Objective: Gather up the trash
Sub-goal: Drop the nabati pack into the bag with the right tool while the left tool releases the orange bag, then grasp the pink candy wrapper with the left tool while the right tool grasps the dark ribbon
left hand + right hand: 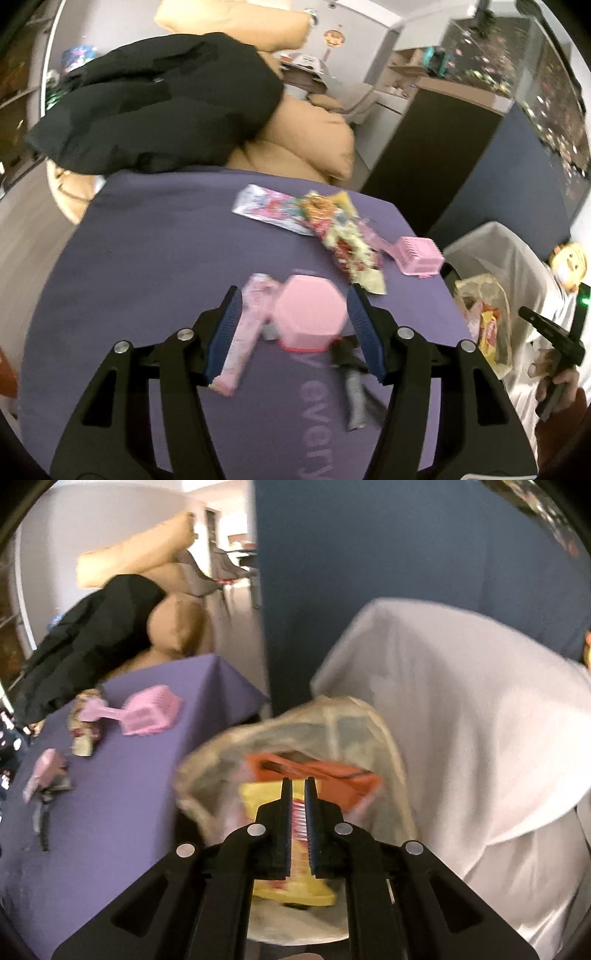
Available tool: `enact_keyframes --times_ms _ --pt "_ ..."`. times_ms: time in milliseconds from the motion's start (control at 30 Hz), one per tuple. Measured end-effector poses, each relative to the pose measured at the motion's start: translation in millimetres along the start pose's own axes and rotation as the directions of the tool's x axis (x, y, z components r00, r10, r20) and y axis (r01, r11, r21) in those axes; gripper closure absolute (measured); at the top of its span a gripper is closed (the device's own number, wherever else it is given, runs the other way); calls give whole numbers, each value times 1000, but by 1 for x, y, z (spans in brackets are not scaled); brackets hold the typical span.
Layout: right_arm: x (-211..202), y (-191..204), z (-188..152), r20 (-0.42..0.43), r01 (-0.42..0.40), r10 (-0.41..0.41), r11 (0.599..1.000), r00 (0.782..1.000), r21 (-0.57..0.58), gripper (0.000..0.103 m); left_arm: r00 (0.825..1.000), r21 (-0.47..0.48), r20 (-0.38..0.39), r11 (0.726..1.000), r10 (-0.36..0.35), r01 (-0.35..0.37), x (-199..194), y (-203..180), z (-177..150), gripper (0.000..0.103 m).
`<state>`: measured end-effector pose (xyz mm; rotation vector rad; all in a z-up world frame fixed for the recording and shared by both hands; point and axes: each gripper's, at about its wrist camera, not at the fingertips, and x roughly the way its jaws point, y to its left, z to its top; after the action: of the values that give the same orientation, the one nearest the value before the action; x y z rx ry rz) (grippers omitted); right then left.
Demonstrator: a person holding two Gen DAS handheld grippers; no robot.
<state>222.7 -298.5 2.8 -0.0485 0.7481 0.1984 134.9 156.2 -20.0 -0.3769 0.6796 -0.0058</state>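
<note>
A drop-off and a fresh pickup are judged to be under way together. The right gripper is held over the mouth of the lined bin, its jaws only a narrow slit apart. A yellow wrapper shows through the slit and below the fingers, but whether the pads are pressing on it cannot be told, as the picture is blurred. An orange packet lies just beyond the fingertips, inside the crinkled, translucent liner.

The left gripper is spread wide above the purple cloth, with nothing clamped. Between its fingers sit a pink hexagonal lid or box, smooth and hard-looking, and a long, flat pink wrapper near the left finger. Ahead of the fingertips, crumpled glossy wrappers are spread, with a ribbed pink plastic brush ahead and to the right.

Next, the jaws would need to be lowered around one thin, flat wrapper and closed close to the cloth, since such film is likely to slip.
</note>
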Motion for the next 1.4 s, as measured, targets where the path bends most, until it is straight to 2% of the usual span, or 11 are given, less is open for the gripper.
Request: enact_keyframes --times_ms 67,100,133,300,400,500,633,933,1067,1233,1400 --pt "-2 18 5 5 -52 52 999 999 -11 69 1000 -17 3 1000 20 -20 -6 13 -1 47" --pt "-3 29 7 13 -87 87 996 996 -8 52 1000 -22 3 999 27 -27 -8 19 -2 46" --pt "-5 36 9 20 -110 110 994 994 -7 45 1000 -25 3 999 31 -30 -8 21 -2 46" --pt "1 81 12 -12 -216 215 976 976 -26 39 999 -51 -11 998 44 -44 -14 45 -11 46" --pt "9 116 7 -65 -325 322 945 945 -44 33 998 -59 -24 997 50 -51 -14 54 -16 46" --pt "16 155 -2 -142 -373 356 921 924 -114 33 998 -70 -38 996 51 -54 -12 62 -23 46" --pt "24 198 -11 -193 -383 350 906 917 -180 33 998 -73 -52 996 44 -48 -9 66 -28 46" --pt "52 272 -24 -288 -415 356 891 889 -181 33 998 -44 -65 999 15 -18 -9 71 -30 46" --pt "72 289 -25 -327 -379 309 909 893 -175 33 996 20 -94 1000 7 -5 3 65 -27 46" --pt "76 284 -25 -288 -281 209 929 935 -239 33 988 141 -155 990 2 21 22 47 -25 46" --pt "80 252 -20 -287 -278 219 943 933 -184 33 980 210 -196 978 43 0 44 29 -22 46"
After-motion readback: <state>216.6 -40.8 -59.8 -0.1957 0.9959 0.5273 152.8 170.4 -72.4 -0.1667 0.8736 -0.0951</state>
